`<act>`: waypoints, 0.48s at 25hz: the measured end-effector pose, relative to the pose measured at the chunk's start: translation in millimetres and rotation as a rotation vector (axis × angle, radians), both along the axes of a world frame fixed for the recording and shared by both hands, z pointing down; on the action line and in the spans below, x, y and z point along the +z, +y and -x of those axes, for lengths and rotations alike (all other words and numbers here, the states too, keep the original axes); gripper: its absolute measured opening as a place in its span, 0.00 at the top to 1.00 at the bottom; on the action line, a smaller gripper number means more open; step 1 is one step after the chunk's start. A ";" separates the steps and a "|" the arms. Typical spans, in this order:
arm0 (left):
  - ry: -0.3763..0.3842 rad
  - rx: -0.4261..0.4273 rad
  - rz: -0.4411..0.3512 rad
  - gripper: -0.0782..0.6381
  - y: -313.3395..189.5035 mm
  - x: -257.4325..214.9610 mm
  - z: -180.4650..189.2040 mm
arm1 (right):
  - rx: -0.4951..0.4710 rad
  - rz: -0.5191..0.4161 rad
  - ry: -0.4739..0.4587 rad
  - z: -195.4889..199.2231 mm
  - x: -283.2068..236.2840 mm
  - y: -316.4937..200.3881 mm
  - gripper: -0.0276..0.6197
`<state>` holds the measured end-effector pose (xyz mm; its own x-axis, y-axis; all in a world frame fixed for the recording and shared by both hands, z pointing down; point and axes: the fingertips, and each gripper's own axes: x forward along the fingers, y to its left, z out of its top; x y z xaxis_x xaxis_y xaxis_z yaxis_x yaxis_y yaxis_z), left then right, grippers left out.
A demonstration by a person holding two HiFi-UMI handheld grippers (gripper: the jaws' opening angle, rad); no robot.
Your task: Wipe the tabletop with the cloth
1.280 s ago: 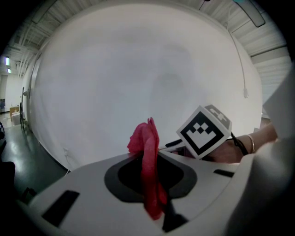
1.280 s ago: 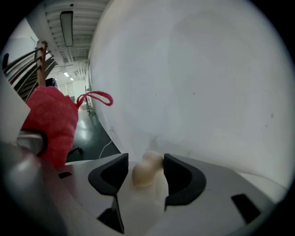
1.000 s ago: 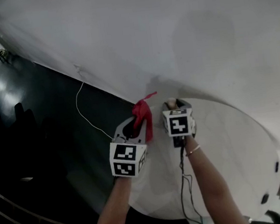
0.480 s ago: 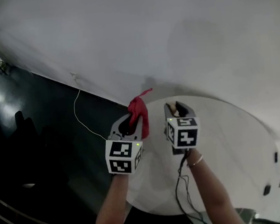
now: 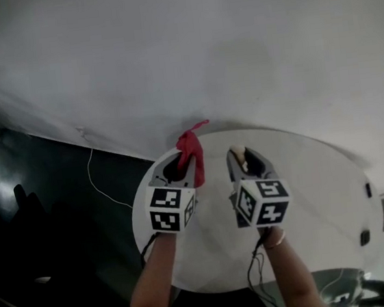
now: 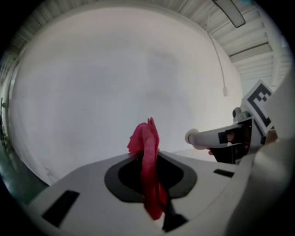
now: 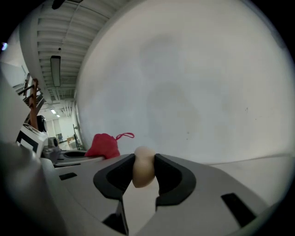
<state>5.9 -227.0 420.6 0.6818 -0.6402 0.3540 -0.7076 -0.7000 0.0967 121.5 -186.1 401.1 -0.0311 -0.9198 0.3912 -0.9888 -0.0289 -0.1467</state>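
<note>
Left gripper (image 5: 180,166) is clamped tight on the bunched red cloth (image 5: 191,149), held up off the round white table (image 5: 320,190), and the right gripper (image 5: 243,157) has just been closing on a small beige lump (image 5: 237,152), so that thin pinch could let the cloth slip once it drags.

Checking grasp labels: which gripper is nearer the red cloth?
Left. The left gripper is shut on the red cloth; the right gripper sits apart, to its right, its fingers just closed on a small beige object.
</note>
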 end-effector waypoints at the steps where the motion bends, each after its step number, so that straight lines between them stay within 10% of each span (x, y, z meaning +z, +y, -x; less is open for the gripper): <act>1: -0.007 0.015 -0.001 0.81 1.4 0.3 -10.4 | 0.002 -0.015 -0.007 -3.1 -3.8 6.1 0.76; 12: -0.052 0.192 0.074 0.81 -5.0 27.1 -126.0 | 0.058 -0.089 0.005 -51.1 -23.8 44.6 0.76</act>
